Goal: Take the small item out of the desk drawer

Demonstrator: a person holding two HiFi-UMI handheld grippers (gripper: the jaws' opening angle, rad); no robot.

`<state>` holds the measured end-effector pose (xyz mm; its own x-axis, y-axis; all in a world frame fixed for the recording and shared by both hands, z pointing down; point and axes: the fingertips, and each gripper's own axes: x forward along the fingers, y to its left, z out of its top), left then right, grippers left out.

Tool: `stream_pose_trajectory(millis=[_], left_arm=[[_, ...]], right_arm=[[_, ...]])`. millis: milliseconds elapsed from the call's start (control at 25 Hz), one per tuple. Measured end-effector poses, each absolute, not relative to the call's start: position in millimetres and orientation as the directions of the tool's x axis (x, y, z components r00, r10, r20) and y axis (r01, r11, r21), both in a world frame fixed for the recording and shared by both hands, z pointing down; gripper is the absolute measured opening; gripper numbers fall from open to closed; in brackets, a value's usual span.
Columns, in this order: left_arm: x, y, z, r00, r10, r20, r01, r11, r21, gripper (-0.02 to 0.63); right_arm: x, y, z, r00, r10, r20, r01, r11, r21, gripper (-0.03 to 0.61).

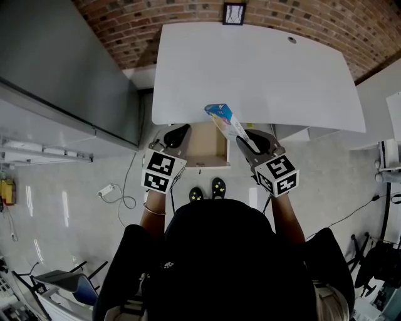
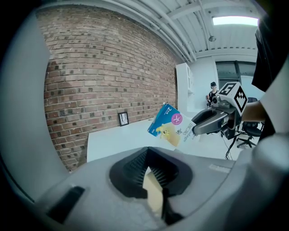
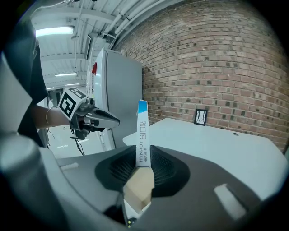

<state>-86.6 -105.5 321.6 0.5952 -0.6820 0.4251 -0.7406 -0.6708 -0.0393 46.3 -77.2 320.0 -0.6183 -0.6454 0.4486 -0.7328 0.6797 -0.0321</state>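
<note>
A small flat box (image 1: 224, 119), blue and white with print, is held by its lower end in my right gripper (image 1: 245, 139), which is shut on it. It hangs tilted over the front edge of the white desk (image 1: 263, 69). In the right gripper view the box (image 3: 142, 135) stands edge-on between the jaws. The left gripper view shows the same box (image 2: 169, 125) from the side. Below the desk edge the wooden drawer (image 1: 207, 147) is pulled out. My left gripper (image 1: 177, 133) hovers at the drawer's left side, shut, with nothing in it.
A grey cabinet (image 1: 62, 63) stands to the left of the desk. A small framed picture (image 1: 234, 14) leans against the brick wall at the desk's far edge. A cable and power strip (image 1: 106, 188) lie on the floor at left. The person's shoes (image 1: 207, 191) are below the drawer.
</note>
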Motion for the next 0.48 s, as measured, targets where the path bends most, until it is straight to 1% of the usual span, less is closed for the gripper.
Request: stream_pose_trajectory(millis=[480], left_arm=[[-85.4,-103.2,313.3,0.607,-0.683,0.407,-0.736,-0.676,-0.037,-0.003]], right_arm=[[48.3,-78.9,307.6,-0.627,-0.662,0.41,-0.745,0.664,-0.066,0.106]])
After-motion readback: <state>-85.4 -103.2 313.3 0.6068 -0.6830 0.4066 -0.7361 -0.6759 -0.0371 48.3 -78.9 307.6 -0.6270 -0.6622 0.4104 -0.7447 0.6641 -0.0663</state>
